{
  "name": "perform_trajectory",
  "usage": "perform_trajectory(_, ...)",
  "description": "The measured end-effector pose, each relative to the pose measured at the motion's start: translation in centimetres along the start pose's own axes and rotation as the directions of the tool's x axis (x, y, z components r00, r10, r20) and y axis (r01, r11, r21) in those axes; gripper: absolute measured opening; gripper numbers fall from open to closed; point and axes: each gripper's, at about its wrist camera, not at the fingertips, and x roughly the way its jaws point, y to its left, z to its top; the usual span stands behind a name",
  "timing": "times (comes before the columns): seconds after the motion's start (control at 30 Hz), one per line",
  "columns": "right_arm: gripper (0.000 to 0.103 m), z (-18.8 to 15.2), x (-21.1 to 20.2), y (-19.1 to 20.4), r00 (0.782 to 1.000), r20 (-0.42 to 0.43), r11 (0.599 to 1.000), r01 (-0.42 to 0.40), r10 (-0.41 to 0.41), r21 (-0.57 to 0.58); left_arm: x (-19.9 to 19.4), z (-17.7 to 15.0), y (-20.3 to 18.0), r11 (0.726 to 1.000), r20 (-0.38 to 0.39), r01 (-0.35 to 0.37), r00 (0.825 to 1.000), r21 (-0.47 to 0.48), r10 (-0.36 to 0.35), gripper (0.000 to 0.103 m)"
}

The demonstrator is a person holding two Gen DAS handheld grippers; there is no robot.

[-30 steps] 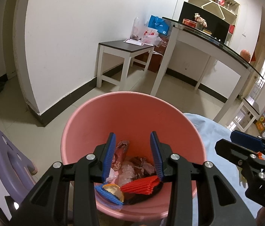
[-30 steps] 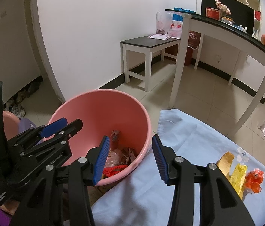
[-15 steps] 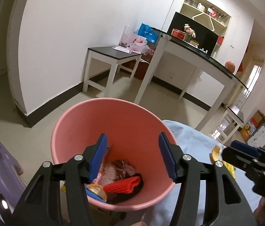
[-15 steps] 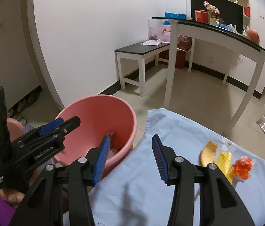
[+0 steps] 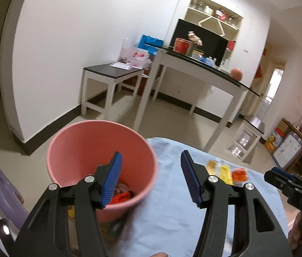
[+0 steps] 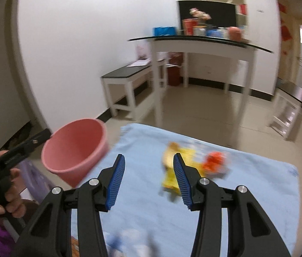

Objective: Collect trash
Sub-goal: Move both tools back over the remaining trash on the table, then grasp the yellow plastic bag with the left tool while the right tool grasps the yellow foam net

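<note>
Ahead of the right gripper [image 6: 148, 180], whose jaws gape apart and empty, blurred yellow wrappers [image 6: 172, 171] and an orange scrap [image 6: 215, 162] lie on the blue cloth [image 6: 258, 192]. Left gripper [image 5: 151, 180], jaws also apart, hangs beside the pink bucket [image 5: 80, 141]. Best to straddle one wrapper squarely before closing.

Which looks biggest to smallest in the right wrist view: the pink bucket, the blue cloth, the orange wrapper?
1. Blue cloth, largest by far.
2. Pink bucket.
3. Orange wrapper, smallest, though blurred.
</note>
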Motion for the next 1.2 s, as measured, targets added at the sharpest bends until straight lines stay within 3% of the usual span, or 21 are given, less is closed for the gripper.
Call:
perform_trajectory(0.17, 0.053, -2.1, -2.8, -5.7, 0.995, 0.005, 0.991, 0.095, -0.096, 0.09, -0.3, -0.6, -3.0, 0.998, -0.031, 0.055, 0.998, 0.028, -0.054, 0.057)
perform_trajectory(0.37, 0.053, -4.6, -3.6, -10.0, 0.991, -0.022, 0.976, 0.137, -0.136, 0.171, 0.5, -1.7, -8.0, 0.986, -0.09, 0.119, 0.99, 0.119, -0.109, 0.057)
perform_trajectory(0.57, 0.053, -5.5, -1.9, -11.5, 0.992, -0.037, 0.97, 0.122, -0.117, 0.211, 4.1, -3.7, -13.0, 0.967, -0.174, 0.141, 0.979, 0.21, -0.105, 0.057)
perform_trajectory(0.77, 0.053, -5.4, 1.4, -11.9, 0.993, -0.065, 0.966, 0.109, -0.096, 0.236, 9.5, -5.2, -15.9, 0.963, -0.275, 0.146, 0.958, 0.227, -0.08, 0.055)
perform_trajectory(0.87, 0.053, -5.3, 2.7, -12.4, 0.995, -0.068, 0.962, 0.093, -0.078, 0.257, 11.9, -5.7, -16.5, 0.965, -0.303, 0.128, 0.951, 0.227, -0.055, 0.055)
perform_trajectory(1.0, 0.053, -5.7, 4.2, -13.5, 0.996, -0.078, 0.954, 0.069, -0.048, 0.293, 15.1, -6.4, -16.7, 0.968, -0.379, 0.119, 0.925, 0.222, -0.027, 0.055)
perform_trajectory(1.13, 0.053, -6.5, 5.1, -14.4, 0.995, -0.091, 0.947, 0.056, -0.029, 0.316, 16.9, -7.0, -16.8, 0.969, -0.414, 0.13, 0.91, 0.209, -0.033, 0.055)
perform_trajectory(1.2, 0.053, -6.8, 5.4, -14.7, 0.995, -0.096, 0.943, 0.049, -0.019, 0.328, 17.2, -7.3, -17.1, 0.966, -0.405, 0.127, 0.914, 0.224, -0.026, 0.054)
